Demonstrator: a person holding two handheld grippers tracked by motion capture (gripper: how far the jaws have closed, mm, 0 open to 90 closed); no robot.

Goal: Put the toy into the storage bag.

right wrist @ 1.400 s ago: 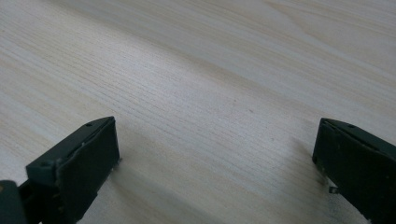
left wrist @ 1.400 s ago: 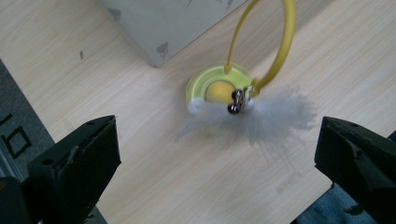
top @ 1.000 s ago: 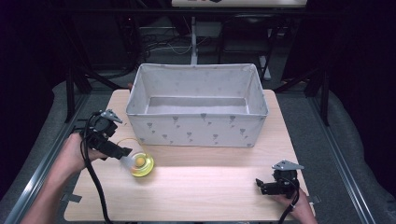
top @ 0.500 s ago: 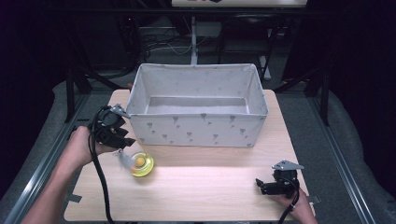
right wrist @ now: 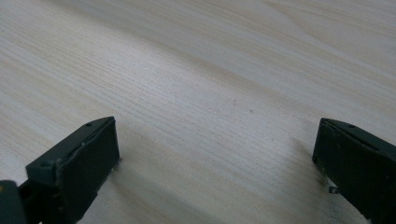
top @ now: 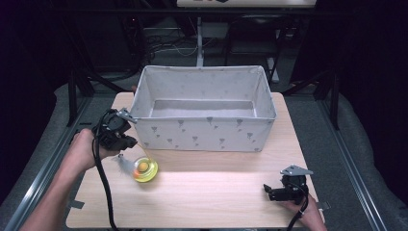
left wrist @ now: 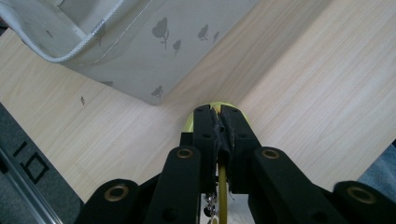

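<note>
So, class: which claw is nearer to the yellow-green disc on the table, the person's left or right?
Left. The left claw is shut on the yellow-green disc, its jaws having just closed. The right claw rests open on the table, well apart from the disc.

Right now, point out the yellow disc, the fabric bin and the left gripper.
yellow disc (top: 144,169): high view, its face.
fabric bin (top: 207,132): high view, front wall.
left gripper (left wrist: 217,122): left gripper view, between its shut jaw tips.

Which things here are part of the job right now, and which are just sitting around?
In the job:
left gripper, jaws just closed on the yellow disc's rim
fabric bin, right beside it

Idle:
right gripper, open, resting on the table
</note>
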